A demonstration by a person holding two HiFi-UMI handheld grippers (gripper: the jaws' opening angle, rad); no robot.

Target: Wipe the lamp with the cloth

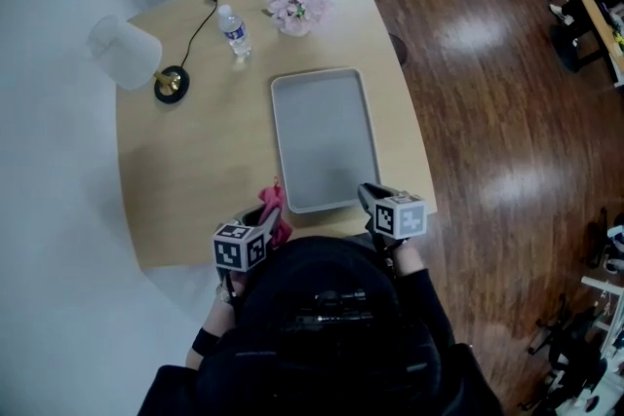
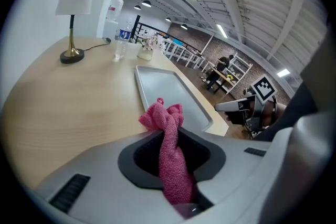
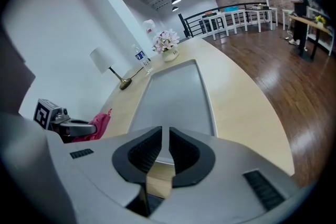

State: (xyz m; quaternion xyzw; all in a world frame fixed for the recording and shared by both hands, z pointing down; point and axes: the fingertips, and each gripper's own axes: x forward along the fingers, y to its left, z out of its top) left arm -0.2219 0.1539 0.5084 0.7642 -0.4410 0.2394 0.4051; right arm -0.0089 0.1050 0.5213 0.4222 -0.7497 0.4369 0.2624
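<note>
A pale wooden table with a rounded edge is set against a white wall, which fills the left of the head view. A dark polished wood floor is spread over the right and catches bright reflections. In the gripper views, ceiling strip lights, a brick wall, a black railing and white furniture can be seen far off.

An empty grey tray lies lengthwise at the centre of the table. Beyond it, near the top of the head view, a pot of pink flowers and a water bottle are placed side by side. The lamp, with a white shade and a brass base, stands upright at the upper left. A black cord is led from its base toward the far edge.

Both grippers are held low over the near edge of the table, at the bottom of the head view, and angled downward toward the tray. The left gripper is clenched on the pink cloth, a bunched end of which sticks out beyond the jaws. The cloth is held just beside the tray's near left corner, well apart from the lamp. The right gripper is closed to a thin slit with nothing in it, over the tray's near right corner.
</note>
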